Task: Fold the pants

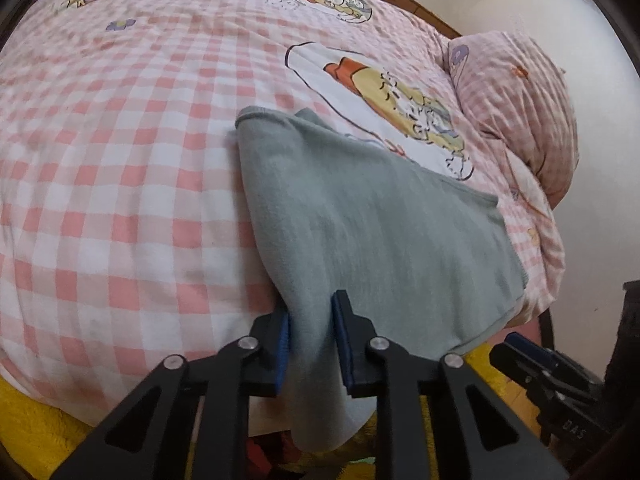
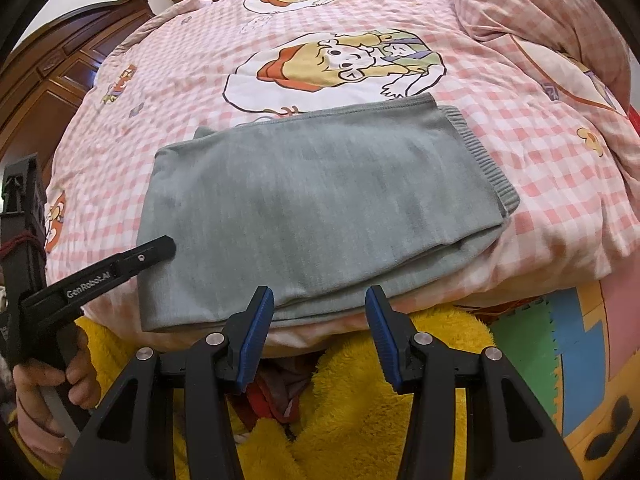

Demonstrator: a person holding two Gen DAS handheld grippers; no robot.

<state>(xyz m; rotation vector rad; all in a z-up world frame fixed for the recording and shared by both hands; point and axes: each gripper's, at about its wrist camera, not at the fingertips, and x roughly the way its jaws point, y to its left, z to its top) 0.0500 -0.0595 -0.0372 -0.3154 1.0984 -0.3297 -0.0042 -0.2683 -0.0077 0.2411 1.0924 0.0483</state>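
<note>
Grey pants (image 2: 320, 208) folded flat on checked quilt (image 2: 540, 168), frame centre, ribbed waistband right; left gripper (image 1: 310, 344) pinching near-left fabric corner; right gripper (image 2: 318, 336) open, empty, short of near edge; next fold: grip both layers, lift evenly, lay edges flush

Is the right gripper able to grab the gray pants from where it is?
Probably yes: the right gripper is open, just short of the pants' near edge, with nothing between them.
</note>
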